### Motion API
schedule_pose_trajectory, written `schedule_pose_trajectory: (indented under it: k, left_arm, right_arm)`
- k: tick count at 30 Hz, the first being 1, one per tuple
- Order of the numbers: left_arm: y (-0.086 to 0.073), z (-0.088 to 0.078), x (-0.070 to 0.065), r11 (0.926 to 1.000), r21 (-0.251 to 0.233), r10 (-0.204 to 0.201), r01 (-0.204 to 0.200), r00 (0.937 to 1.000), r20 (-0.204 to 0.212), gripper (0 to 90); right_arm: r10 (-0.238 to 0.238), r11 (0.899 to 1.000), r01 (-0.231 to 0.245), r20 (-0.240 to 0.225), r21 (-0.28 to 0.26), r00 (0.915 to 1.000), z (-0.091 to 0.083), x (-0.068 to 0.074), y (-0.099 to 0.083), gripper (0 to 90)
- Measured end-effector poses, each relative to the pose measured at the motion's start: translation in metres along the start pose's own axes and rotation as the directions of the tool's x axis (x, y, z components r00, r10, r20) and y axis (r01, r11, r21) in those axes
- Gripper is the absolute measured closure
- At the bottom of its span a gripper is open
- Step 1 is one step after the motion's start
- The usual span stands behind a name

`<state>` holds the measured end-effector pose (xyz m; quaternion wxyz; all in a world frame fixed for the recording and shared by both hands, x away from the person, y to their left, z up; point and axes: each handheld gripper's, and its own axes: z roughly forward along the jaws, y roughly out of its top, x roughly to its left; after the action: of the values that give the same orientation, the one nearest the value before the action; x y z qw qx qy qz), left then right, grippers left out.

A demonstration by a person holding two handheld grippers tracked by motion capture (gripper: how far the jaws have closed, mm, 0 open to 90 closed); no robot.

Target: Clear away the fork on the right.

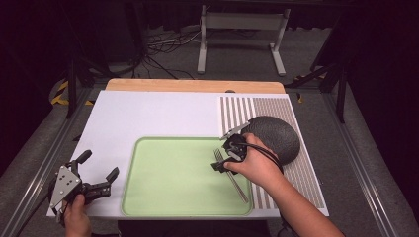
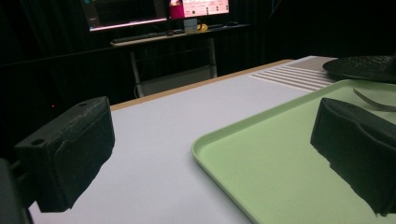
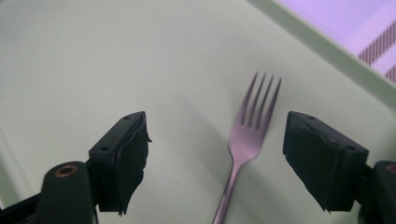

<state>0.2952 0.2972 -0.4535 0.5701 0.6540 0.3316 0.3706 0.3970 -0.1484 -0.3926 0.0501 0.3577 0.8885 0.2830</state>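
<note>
Okay, right tongs (image 3: 215, 161) apart over the fork (image 3: 252, 126) lying free on the tray (image 1: 148, 197), so I'd lift straight up without nudging it; left tongs (image 1: 96, 170) idle, apart.

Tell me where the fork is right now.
The fork lies flat in the right part of the green tray in the high view, near its right rim, under the open right gripper, left of the dark bowl.

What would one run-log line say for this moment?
right claw: open over fork | fork: lying on green tray | left claw: open, beside tray
</note>
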Motion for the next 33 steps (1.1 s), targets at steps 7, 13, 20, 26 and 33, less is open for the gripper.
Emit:
schedule_pose_trajectory:
  k: [7,13,20,26,33]
  left_arm:
    - [0.000,0.001,0.000,1.0000,0.003,0.002,-0.002,1.0000,0.004,0.3]
    - [0.000,0.000,0.000,1.0000,0.000,0.000,0.000,1.0000,0.001,0.3]
    - [0.000,0.000,0.000,1.0000,0.001,0.000,0.000,1.0000,0.000,0.3]
    - [0.000,0.000,0.000,1.0000,0.000,0.000,0.000,1.0000,0.000,0.3]
    - [0.000,0.000,0.000,1.0000,0.001,0.000,0.000,1.0000,0.000,0.3]
  right_arm:
    - [-0.084,0.996,0.085,-0.020,0.042,0.9963,0.000,0.001,-0.006,79.7]
    - [-0.191,0.981,0.191,-0.014,0.018,0.9815,0.010,0.001,-0.007,89.6]
    - [-0.231,0.972,0.230,0.006,0.051,0.9730,0.024,-0.001,-0.010,89.7]
    - [-0.234,0.970,0.232,0.009,0.077,0.9722,0.030,-0.002,-0.011,89.7]
    - [-0.244,0.964,0.242,0.012,0.109,0.9696,0.033,-0.001,-0.013,89.7]
